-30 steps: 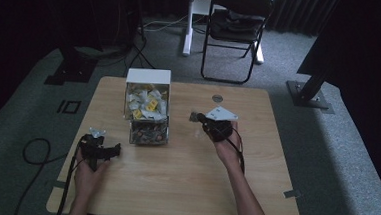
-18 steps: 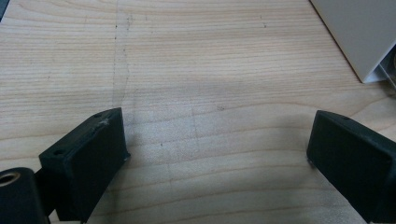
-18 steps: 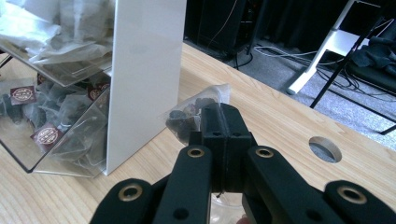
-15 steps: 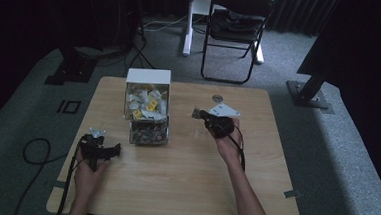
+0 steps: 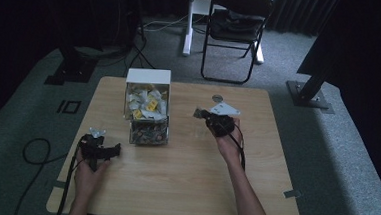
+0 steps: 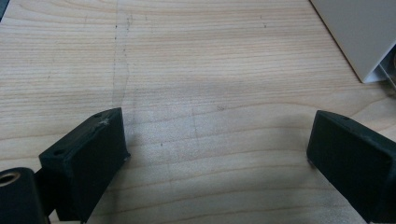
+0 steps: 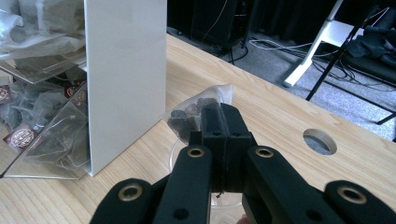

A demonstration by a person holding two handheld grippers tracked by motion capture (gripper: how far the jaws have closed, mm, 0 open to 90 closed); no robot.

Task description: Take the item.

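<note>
Currently: right claw (image 7: 223, 122) clamped on tea sachet (image 7: 187, 116), centre frame, over clear cup (image 7: 196, 154); lower squarely before release. Left claw (image 6: 219, 154) wide open, empty, resting on counter (image 6: 210, 56).

The wooden worktop (image 5: 183, 187) has a light colour and a small round hole (image 5: 217, 98) near its far edge. It stands on a grey carpet floor (image 5: 335, 161). Behind the worktop there is a black folding chair (image 5: 236, 25), and just beside it, to the left, a white stand leg (image 5: 189, 22). Some cables (image 5: 153, 27) lie on the floor near this leg. A black cable (image 5: 33, 150) makes a loop on the carpet at the left side of the worktop. At the right, a dark post stands on a flat metal base plate (image 5: 309, 95).
</note>
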